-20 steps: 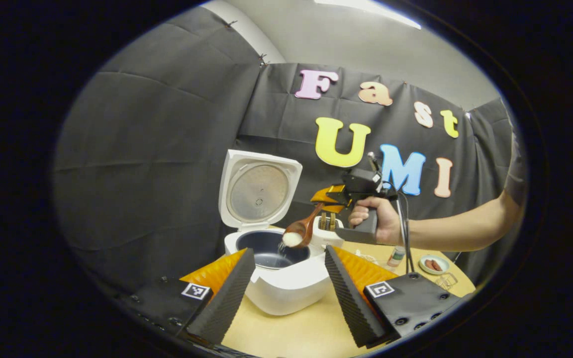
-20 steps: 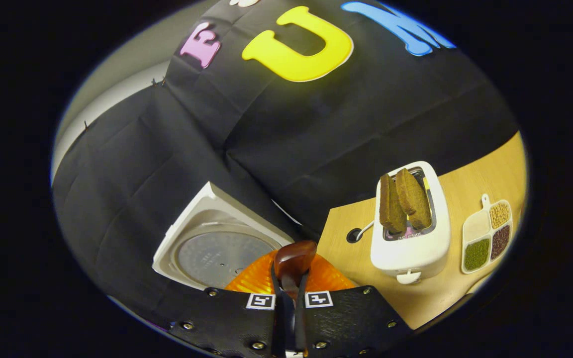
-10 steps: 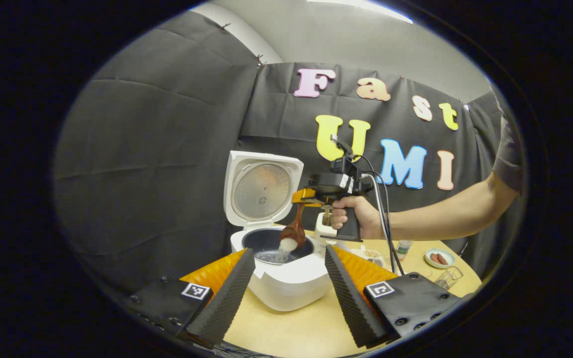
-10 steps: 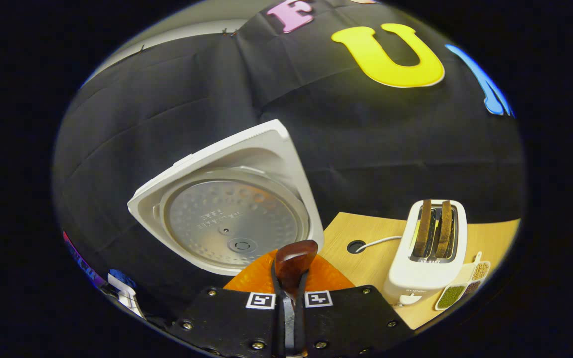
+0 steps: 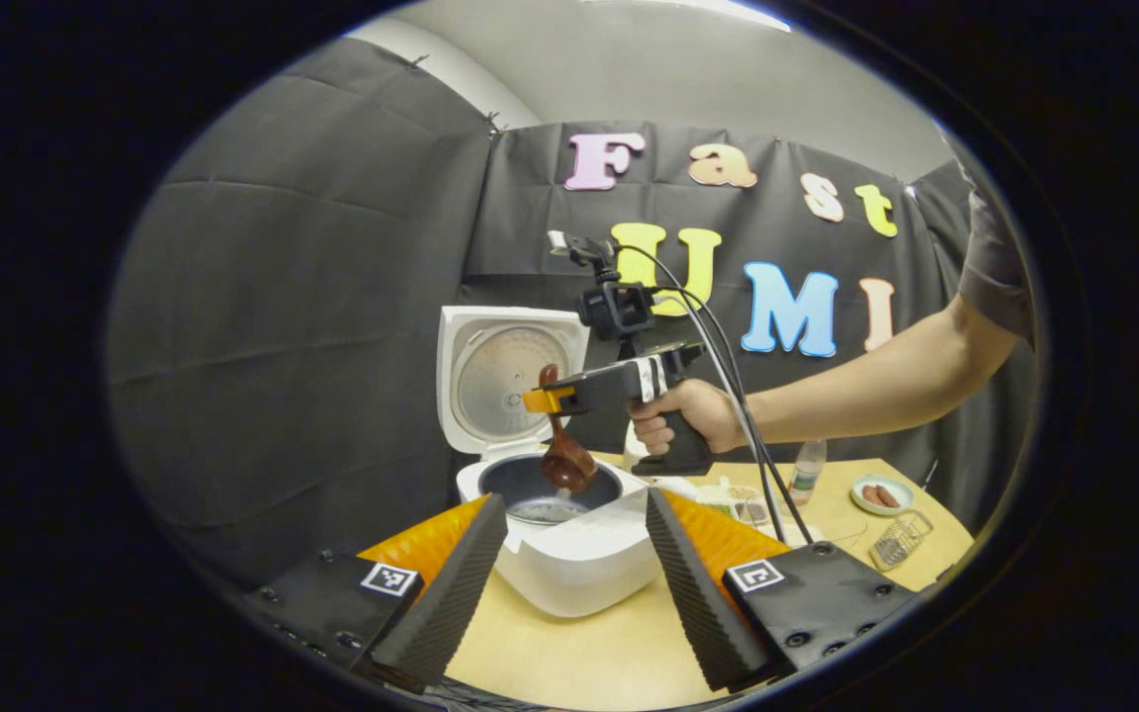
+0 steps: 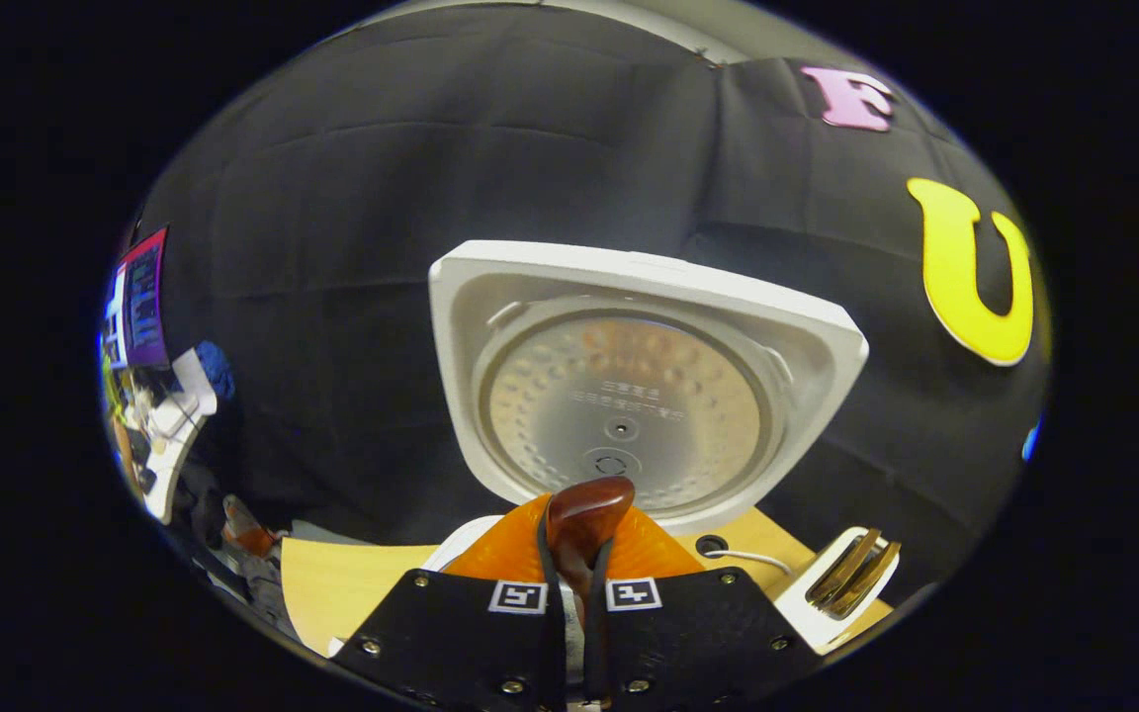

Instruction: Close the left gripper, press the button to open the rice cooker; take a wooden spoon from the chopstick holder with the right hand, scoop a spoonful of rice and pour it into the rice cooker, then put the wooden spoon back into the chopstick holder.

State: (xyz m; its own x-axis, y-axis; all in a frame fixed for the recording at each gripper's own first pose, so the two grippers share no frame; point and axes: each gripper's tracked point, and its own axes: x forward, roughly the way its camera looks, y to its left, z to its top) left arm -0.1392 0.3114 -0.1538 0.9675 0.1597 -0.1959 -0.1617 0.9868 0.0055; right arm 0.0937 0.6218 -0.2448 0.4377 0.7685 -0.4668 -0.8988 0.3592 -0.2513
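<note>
The rice cooker point(image 5: 569, 564) has a smooth, glossy white plastic shell; its lid's inner plate point(image 6: 624, 405) is dull dimpled metal. The wooden spoon point(image 5: 566, 460) is dark, polished wood. The table point(image 5: 589, 663) is matt pale wood-look; the booth wall point(image 5: 283, 326) is creased matt cloth.

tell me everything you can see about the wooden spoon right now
The wooden spoon is dark reddish-brown, glossy wood. It hangs nearly upright, bowl down, over the open rice cooker, whose pot holds some rice. No rice shows on the bowl's visible side. The right tongs are shut on its handle, whose rounded end sticks up between them. Nothing else seems to touch it.
</note>
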